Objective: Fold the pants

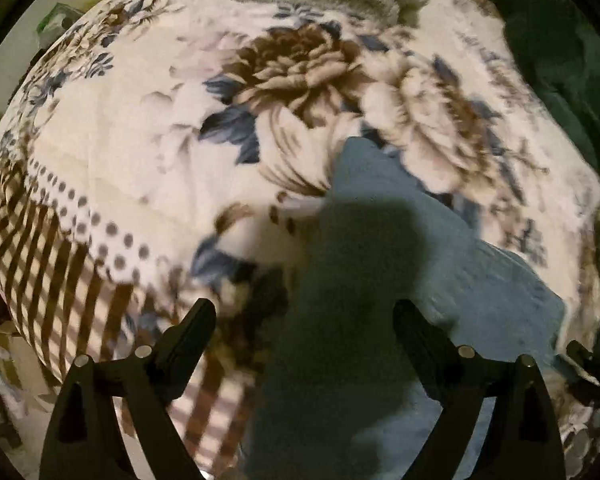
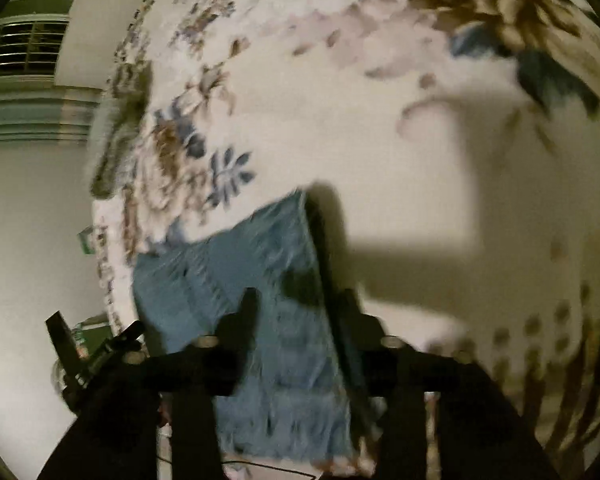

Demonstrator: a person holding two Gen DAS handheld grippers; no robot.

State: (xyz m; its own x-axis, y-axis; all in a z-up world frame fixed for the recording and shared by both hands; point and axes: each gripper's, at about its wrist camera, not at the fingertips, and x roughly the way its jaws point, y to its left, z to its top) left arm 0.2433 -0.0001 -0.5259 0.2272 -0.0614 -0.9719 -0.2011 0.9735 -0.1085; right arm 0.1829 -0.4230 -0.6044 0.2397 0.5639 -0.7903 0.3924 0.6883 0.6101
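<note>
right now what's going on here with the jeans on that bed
A person is working with two hand-held black two-finger grippers over a pair of blue denim pants lying on a cream floral fleece blanket. The left gripper is open above the denim, nothing pinched between its fingers. The right gripper is also open, its fingers straddling a straight edge of the pants without clamping it. The denim lies fairly flat and looks partly folded, though blur hides the details.

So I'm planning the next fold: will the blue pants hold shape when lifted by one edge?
Probably not. The blue pants lie limp and creased, so they would likely droop. The plush floral blanket may drag on them.
</note>
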